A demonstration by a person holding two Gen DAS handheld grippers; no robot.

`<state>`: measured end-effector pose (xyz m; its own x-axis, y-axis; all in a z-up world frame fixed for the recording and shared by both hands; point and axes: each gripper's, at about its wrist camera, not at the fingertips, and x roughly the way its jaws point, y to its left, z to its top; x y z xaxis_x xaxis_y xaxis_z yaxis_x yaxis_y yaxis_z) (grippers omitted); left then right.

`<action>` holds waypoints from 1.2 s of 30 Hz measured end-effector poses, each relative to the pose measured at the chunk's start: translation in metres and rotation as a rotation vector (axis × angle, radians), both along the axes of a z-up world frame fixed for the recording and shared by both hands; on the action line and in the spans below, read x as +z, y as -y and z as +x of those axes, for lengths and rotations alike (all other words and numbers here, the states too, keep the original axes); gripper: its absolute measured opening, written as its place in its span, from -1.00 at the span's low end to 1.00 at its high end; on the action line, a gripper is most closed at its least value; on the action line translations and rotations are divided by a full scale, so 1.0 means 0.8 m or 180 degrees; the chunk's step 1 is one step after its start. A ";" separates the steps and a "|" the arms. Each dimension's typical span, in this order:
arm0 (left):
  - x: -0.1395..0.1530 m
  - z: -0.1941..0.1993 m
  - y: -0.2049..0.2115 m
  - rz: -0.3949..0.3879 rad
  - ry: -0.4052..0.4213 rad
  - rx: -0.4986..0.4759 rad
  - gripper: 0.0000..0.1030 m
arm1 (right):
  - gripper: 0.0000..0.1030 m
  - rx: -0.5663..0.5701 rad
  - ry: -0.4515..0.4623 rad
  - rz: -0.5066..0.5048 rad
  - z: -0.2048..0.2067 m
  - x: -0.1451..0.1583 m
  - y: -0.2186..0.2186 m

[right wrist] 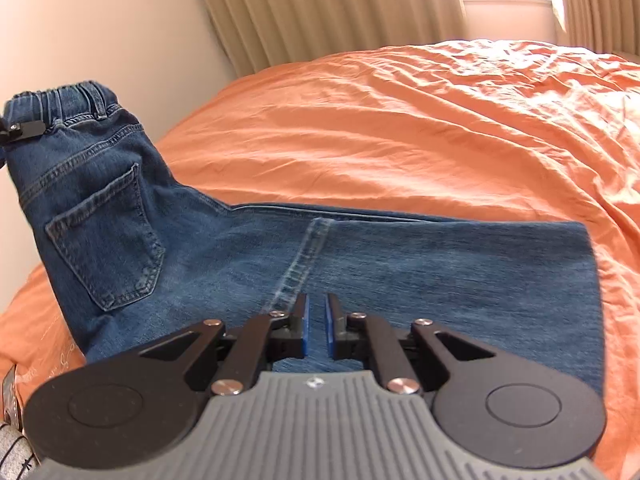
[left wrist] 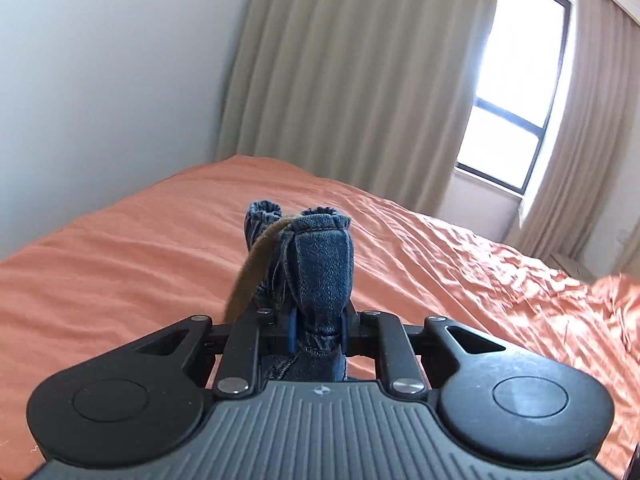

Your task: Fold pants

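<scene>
The left tool (left wrist: 316,330) is clenched on the bunched waistband of the jeans (left wrist: 320,268), which rise in a dark blue clump between its fingers, lifted clear of the orange bed (left wrist: 120,264); a brown strip runs along the left side of the clump. The right tool (right wrist: 316,326) has its fingers drawn almost together just above the jeans' leg, with only a narrow gap and no cloth gripped between the blue pads (right wrist: 306,324). Under it the jeans (right wrist: 240,256) lie across the bed (right wrist: 400,128), legs running to the right, with a back pocket (right wrist: 108,240) facing up. Their elastic waistband (right wrist: 60,100) is raised at the far left, where the left tool's tip holds it. Beyond the bed hang beige curtains (left wrist: 352,68) beside a bright window (left wrist: 516,88).
</scene>
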<state>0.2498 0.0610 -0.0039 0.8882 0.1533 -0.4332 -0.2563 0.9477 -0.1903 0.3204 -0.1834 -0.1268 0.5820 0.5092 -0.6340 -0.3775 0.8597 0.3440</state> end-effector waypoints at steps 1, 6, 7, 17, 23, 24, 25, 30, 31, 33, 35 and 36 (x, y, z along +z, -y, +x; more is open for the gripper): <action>-0.003 -0.002 0.022 0.0074 -0.0035 -0.0092 -0.60 | -0.91 -0.0051 -0.0041 0.0016 0.001 0.000 0.007; -0.043 0.000 0.101 0.0171 -0.0346 -0.0490 -0.60 | -0.91 -0.0281 -0.0332 0.0253 0.000 -0.001 0.059; -0.053 0.001 0.114 0.0160 -0.0423 -0.0558 -0.60 | -0.91 -0.0299 -0.0374 0.0293 -0.001 -0.002 0.066; -0.144 -0.013 0.155 -0.0541 -0.1326 -0.0885 -0.49 | -0.70 -0.0511 -0.0793 0.0674 -0.012 -0.028 0.126; -0.132 -0.021 0.138 -0.1112 -0.1434 -0.1248 0.11 | -0.56 -0.0366 -0.0975 0.0992 -0.003 -0.039 0.125; -0.131 -0.021 0.136 -0.1196 -0.1458 -0.1309 0.15 | -0.56 -0.0338 -0.0987 0.1041 -0.003 -0.040 0.123; -0.127 -0.023 0.134 -0.1231 -0.1473 -0.1345 0.16 | -0.56 -0.0305 -0.1000 0.1099 -0.003 -0.040 0.122; -0.099 -0.029 0.109 -0.0851 -0.1263 -0.1158 0.16 | -0.56 -0.0102 -0.1123 0.1650 0.001 -0.043 0.110; -0.095 -0.028 0.101 -0.0747 -0.1234 -0.1055 0.15 | -0.56 -0.0074 -0.1157 0.1740 0.004 -0.044 0.106; -0.090 -0.028 0.084 -0.0599 -0.1198 -0.0901 0.15 | -0.51 -0.0054 -0.1221 0.1827 0.011 -0.047 0.094; -0.088 -0.033 0.064 -0.0547 -0.1202 -0.0769 0.14 | -0.39 -0.0081 -0.1256 0.1811 0.021 -0.051 0.081; -0.088 -0.037 0.055 -0.0558 -0.1192 -0.0705 0.14 | -0.39 -0.0113 -0.1281 0.1793 0.026 -0.054 0.075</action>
<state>0.2200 0.0169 -0.0740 0.6687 -0.1265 -0.7327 -0.1331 0.9491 -0.2853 0.3413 -0.2437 -0.1702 0.3794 0.8092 -0.4486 -0.1017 0.5184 0.8490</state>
